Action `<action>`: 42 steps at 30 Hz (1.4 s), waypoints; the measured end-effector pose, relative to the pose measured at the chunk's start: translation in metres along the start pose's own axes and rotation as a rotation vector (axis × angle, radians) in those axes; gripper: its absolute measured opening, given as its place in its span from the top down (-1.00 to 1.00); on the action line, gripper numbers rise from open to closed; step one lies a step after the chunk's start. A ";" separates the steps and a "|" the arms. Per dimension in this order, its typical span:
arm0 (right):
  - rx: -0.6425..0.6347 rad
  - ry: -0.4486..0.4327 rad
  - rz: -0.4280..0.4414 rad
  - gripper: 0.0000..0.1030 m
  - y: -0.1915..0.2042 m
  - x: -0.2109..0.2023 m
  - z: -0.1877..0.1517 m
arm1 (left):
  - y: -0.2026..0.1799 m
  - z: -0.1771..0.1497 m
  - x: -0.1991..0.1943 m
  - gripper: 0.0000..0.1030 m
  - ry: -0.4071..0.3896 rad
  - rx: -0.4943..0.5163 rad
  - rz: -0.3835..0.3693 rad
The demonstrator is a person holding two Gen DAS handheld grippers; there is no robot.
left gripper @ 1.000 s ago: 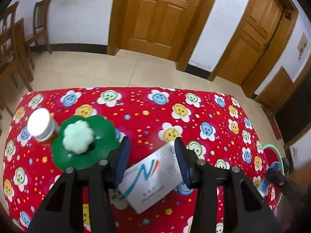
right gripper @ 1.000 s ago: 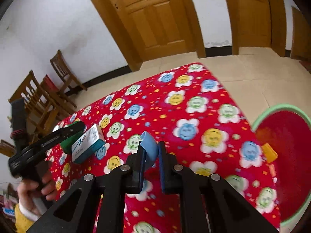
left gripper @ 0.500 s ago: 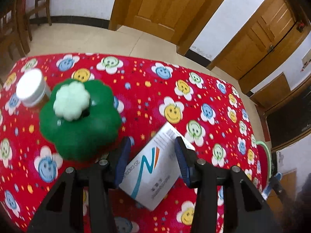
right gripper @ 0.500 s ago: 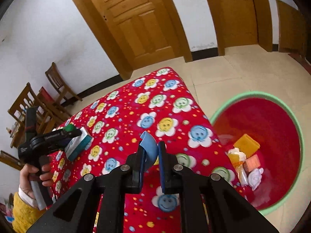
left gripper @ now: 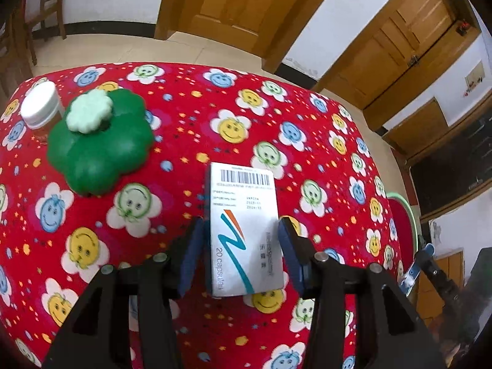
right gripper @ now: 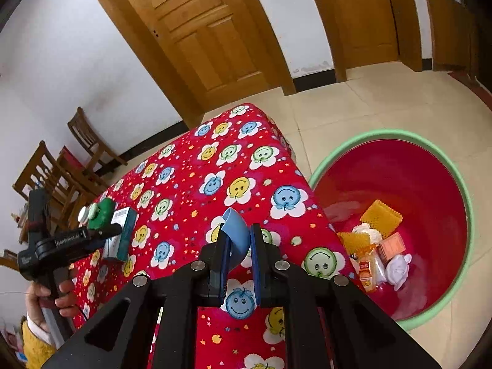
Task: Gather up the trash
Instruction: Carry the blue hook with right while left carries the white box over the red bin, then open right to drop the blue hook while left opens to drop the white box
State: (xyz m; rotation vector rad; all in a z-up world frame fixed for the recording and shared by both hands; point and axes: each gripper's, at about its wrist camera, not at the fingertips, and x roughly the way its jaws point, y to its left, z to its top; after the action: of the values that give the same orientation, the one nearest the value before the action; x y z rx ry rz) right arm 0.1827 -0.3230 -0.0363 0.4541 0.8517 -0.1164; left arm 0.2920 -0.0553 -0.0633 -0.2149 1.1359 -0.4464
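Observation:
A white capsule box (left gripper: 246,230) with a barcode lies on the red flowered tablecloth (left gripper: 190,117). My left gripper (left gripper: 241,252) is open, its fingers on either side of the box's near end, with a small gap each side. The box also shows in the right wrist view (right gripper: 121,236), next to the left gripper (right gripper: 101,235). My right gripper (right gripper: 238,243) is shut on a curled blue plastic piece (right gripper: 235,230) and holds it above the table's right edge. The red basin with a green rim (right gripper: 415,227) stands on the floor to the right, holding several pieces of trash.
A green flower-shaped lidded box (left gripper: 98,141) and a white-capped jar (left gripper: 40,107) stand at the table's left. Wooden chairs (right gripper: 58,172) stand behind the table. Wooden doors (right gripper: 209,30) line the far wall.
My left gripper has closed in on the box, which now lies straight between its fingers. My right gripper has carried the blue piece right, toward the basin.

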 end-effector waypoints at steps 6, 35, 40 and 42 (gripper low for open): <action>0.011 -0.011 0.006 0.76 -0.005 -0.010 -0.001 | -0.012 -0.005 0.007 -0.10 -0.001 0.015 0.035; 0.176 -0.095 -0.050 0.76 -0.089 -0.055 -0.012 | -0.129 -0.057 -0.011 -0.03 -0.052 0.198 -0.089; 0.195 -0.102 -0.100 0.72 -0.113 -0.055 -0.012 | -0.168 -0.068 -0.011 -0.03 -0.044 0.268 -0.124; 0.200 -0.099 -0.115 0.71 -0.119 -0.055 -0.012 | -0.181 -0.071 -0.007 -0.03 -0.038 0.285 -0.135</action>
State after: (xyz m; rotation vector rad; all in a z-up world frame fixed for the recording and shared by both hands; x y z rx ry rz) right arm 0.1054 -0.4296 -0.0426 0.5820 0.7717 -0.3294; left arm 0.1825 -0.2097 -0.0164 -0.0503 1.0111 -0.7150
